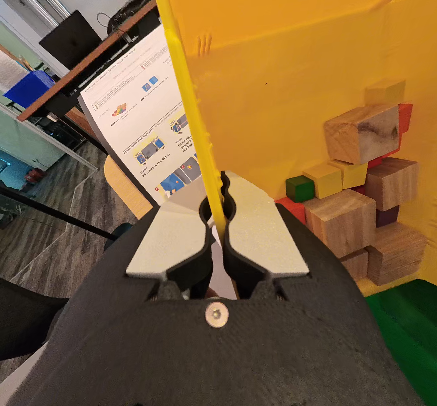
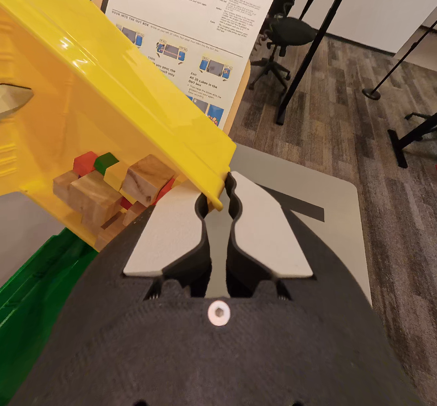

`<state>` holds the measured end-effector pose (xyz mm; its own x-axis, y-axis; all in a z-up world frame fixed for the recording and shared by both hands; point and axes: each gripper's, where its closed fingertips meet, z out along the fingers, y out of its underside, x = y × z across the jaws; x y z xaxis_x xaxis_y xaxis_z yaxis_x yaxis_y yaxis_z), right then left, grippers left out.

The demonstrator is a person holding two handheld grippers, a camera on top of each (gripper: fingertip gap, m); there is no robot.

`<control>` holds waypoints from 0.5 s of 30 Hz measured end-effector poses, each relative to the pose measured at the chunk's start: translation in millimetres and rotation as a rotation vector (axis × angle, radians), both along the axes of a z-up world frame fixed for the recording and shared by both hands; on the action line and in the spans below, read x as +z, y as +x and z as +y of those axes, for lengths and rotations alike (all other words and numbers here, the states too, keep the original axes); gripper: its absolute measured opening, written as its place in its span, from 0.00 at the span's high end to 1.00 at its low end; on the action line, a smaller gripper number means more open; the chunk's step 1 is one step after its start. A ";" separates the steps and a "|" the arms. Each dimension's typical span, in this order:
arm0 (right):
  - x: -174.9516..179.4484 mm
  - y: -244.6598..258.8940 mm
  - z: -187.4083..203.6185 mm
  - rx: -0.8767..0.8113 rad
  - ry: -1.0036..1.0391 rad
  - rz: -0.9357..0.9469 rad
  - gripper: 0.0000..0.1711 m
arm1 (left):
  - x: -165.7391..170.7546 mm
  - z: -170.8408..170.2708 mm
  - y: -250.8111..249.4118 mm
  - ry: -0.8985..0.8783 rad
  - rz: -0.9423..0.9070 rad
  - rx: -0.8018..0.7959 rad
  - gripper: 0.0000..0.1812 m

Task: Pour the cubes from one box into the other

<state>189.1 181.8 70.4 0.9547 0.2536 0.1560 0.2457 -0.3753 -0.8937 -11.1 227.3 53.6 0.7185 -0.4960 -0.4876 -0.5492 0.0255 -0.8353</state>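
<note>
Office floor of grey wood-look planks (image 2: 354,87), a black swivel chair (image 2: 287,37) off by the wall, and a printed instruction sheet (image 2: 189,40) propped up behind the grey worktop (image 2: 331,193). Up front, the yellow box (image 2: 106,82) is tipped steeply, lifted off the worktop and tilted over the green box (image 2: 35,300) that sits low at the left of the right wrist view. The left tool (image 1: 221,196) is pinched tight on the yellow box's thin side wall (image 1: 186,101), fingers closed right down onto the plastic. The right tool (image 2: 216,196) is clamped on the opposite rim's corner lip, its fingers narrowed around it with only the lip's thickness between them. Inside, the cubes (image 1: 354,193) have piled into the low corner: big plain wooden ones (image 1: 340,222) stacked at the bottom, another wooden one (image 1: 361,132) sitting skewed on top, yellow ones (image 1: 324,179) and a small green one (image 1: 299,188) wedged between, red (image 1: 292,208) and a purple one (image 1: 386,216) peeking through the gaps. From the right wrist view the same heap (image 2: 113,189) crowds against the box's lower edge, right above the green box's rim. A corner of green (image 1: 406,323) shows below the pile in the left wrist view too
</note>
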 end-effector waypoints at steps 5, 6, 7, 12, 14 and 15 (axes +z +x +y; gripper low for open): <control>3.7 0.4 -4.5 0.004 0.054 0.007 0.95 | 5.6 -3.9 1.4 0.062 -0.044 -0.001 0.99; 4.2 0.2 -5.6 0.006 0.066 0.008 0.95 | 5.9 -4.5 1.5 0.076 -0.051 -0.003 0.98; 4.9 0.1 -6.6 0.008 0.079 0.012 0.95 | 5.8 -5.3 1.8 0.084 -0.057 -0.008 0.98; 10.0 0.6 -10.4 0.007 0.132 0.040 0.96 | 4.0 -7.6 3.5 0.104 -0.079 -0.013 0.99; 11.9 1.0 -11.3 0.007 0.144 0.045 0.96 | 4.7 -7.9 4.5 0.111 -0.089 -0.015 0.98; 13.5 1.1 -12.0 0.008 0.151 0.046 0.96 | 5.8 -8.3 4.8 0.117 -0.095 -0.015 0.98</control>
<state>190.2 169.7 83.9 0.9596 0.2383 0.1496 0.2061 -0.2336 -0.9503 -6.3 219.0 59.4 0.7569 -0.4508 -0.4731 -0.4667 0.1339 -0.8742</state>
